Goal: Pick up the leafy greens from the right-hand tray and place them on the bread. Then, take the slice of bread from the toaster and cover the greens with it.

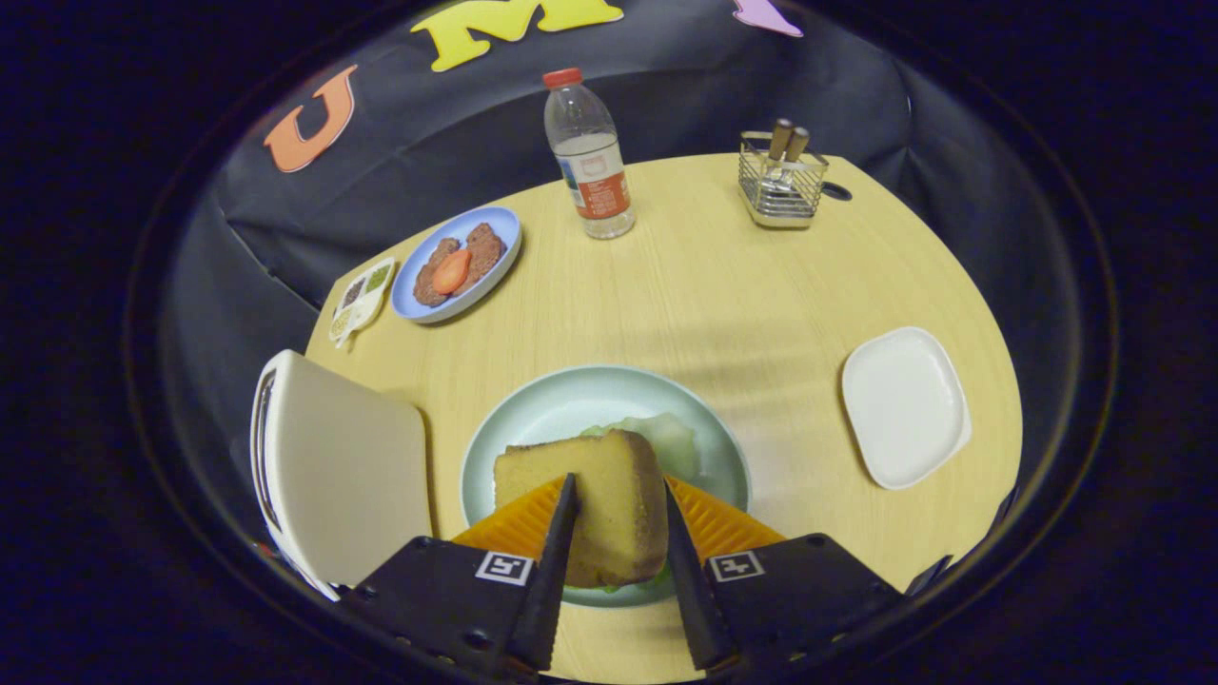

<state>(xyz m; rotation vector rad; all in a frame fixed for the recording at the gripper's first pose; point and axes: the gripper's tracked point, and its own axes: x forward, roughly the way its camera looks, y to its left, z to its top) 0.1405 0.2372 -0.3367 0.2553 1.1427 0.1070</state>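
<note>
A slice of bread (595,504) stands between my fingers, and my gripper (618,509) is shut on it, over the pale green plate (533,419). Pale leafy greens (666,440) peek out just beyond the slice, lying on the plate; a bit of green also shows under the slice's near end. Whatever lies beneath the greens is hidden by the held slice. The white toaster (333,466) stands to the left of the fingers, its slots facing away to the left. The white right-hand tray (904,404) sits bare to the right of the plate.
A blue plate (409,290) with brown patties and a tomato slice lies at the far left, a small condiment dish (362,295) beside it. A water bottle (590,157) stands at the back centre, a wire cutlery holder (782,181) at the back right.
</note>
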